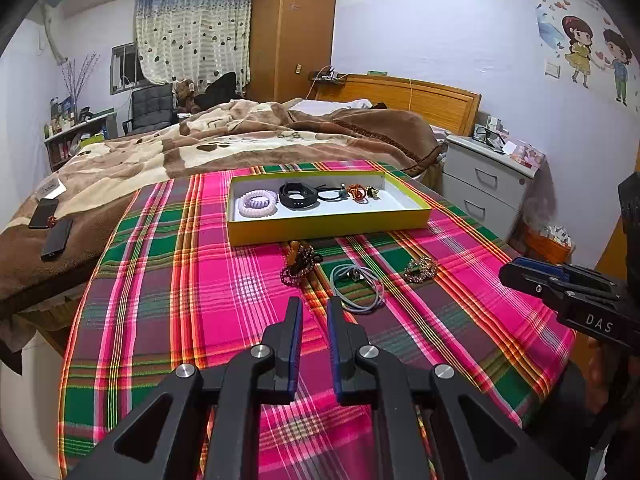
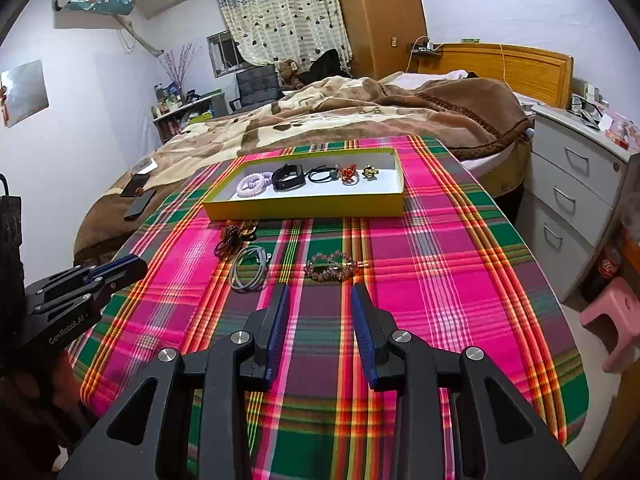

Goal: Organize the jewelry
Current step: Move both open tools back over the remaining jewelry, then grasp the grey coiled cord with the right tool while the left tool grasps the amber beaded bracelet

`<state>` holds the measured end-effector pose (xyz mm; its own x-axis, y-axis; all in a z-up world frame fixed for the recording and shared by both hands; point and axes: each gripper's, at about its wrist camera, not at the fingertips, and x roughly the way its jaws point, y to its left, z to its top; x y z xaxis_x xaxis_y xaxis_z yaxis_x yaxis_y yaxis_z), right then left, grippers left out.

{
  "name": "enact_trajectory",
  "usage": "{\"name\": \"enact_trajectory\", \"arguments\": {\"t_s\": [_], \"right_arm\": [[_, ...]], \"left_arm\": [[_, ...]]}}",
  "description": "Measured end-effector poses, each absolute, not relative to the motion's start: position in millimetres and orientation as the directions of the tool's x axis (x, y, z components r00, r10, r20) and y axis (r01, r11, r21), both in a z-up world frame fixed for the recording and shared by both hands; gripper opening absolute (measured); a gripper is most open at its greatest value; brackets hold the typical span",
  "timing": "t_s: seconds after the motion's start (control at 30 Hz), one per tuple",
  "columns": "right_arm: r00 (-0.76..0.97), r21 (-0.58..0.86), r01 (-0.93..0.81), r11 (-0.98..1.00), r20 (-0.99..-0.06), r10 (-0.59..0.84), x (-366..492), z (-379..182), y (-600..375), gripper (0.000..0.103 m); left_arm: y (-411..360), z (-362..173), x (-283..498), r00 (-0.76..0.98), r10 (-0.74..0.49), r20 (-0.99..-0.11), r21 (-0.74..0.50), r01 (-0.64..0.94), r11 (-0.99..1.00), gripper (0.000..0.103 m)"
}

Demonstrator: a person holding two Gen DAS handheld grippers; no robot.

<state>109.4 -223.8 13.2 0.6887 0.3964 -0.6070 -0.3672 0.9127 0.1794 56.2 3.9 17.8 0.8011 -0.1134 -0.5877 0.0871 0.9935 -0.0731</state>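
In the middle of both views, on the plaid table (image 1: 248, 292) just in front of the yellow tray (image 1: 328, 226), three pieces lie loose: a dark bead bracelet (image 1: 297, 265) nearest the tray wall, a grey cord loop (image 1: 357, 286) lower down, and a gold-brown bead bracelet (image 1: 420, 269) to its right. The tray, in the upper centre of each frame, already holds a lilac coil tie (image 1: 258, 203), a black band (image 1: 299, 195) and some smaller pieces. The left claw (image 1: 314, 310) hangs with a narrow gap between its fingers, holding nothing, its tips just short of the cord. The right claw (image 2: 320, 296) stands wider apart, also holding nothing, lined up below the gold-brown bracelet (image 2: 330, 267). All three pieces look light and limp; they would likely sag and swing when lifted, and smooth beads may slip between the pads. The cord probably wants a pinch across both strands where they overlap. The bracelets are best taken across the bead string at one side, gently, since the threading could be fragile.
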Motion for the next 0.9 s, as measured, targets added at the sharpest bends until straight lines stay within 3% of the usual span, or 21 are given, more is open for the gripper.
{"name": "enact_trajectory", "arguments": {"t_s": [0.43,0.6,0.9], "right_arm": [[0.678,0.173,-0.38,0.908,-0.616,0.401,108.3,9.7,-219.5,0.033],[0.669,0.174,-0.386,0.906,-0.623,0.404,115.1,5.8,-216.1,0.035],[0.637,0.193,-0.405,0.894,-0.642,0.427,131.5,-3.2,-200.3,0.035]], "left_arm": [[0.6,16.3,59.5,0.797,-0.124,-0.591,-0.075,0.099,0.992,0.011],[2.5,14.0,70.8,0.795,-0.12,-0.594,-0.076,0.094,0.993,0.018],[10.5,7.2,101.5,0.776,-0.116,-0.62,-0.081,0.083,0.993,0.021]]}}
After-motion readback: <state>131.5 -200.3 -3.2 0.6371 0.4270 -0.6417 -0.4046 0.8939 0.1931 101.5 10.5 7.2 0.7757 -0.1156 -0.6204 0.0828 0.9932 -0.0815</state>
